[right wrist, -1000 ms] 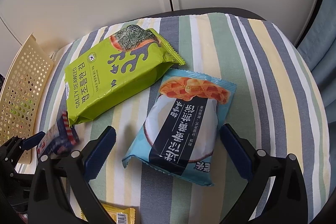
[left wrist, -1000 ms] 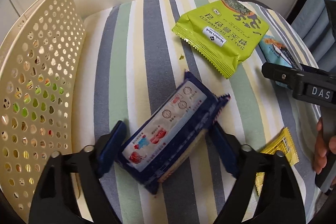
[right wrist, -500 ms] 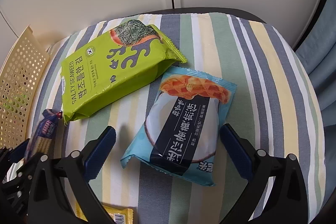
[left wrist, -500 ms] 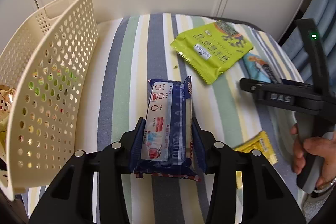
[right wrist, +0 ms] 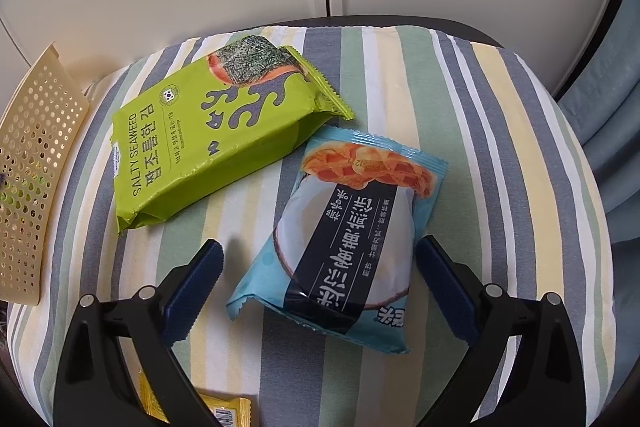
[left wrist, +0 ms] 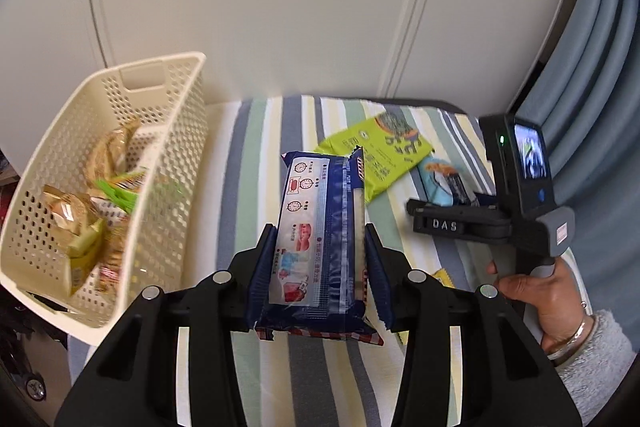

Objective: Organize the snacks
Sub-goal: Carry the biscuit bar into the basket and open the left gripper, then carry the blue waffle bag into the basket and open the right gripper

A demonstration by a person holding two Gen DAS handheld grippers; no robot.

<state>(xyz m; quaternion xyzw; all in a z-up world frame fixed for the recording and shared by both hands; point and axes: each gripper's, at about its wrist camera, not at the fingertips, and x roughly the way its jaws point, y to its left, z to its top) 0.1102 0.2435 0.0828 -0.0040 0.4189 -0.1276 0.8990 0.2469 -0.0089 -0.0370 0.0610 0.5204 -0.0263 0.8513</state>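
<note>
The left gripper (left wrist: 320, 267) clamped the long blue-and-white plastic biscuit packet (left wrist: 320, 239) lengthwise, raised just right of the perforated cream plastic basket (left wrist: 176, 163), while the right gripper (right wrist: 320, 287) hung wide open, farther right.

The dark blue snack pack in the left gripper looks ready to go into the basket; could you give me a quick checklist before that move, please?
1. Left gripper shut on the dark blue snack pack: ok.
2. Pack clear of the striped cloth: ok, it is lifted.
3. Cream basket open at the top, with room above the snacks inside: ok.
4. Right gripper out of the path, open around the light blue pack: ok.
5. Grip firm enough not to slip: cannot tell.
</note>
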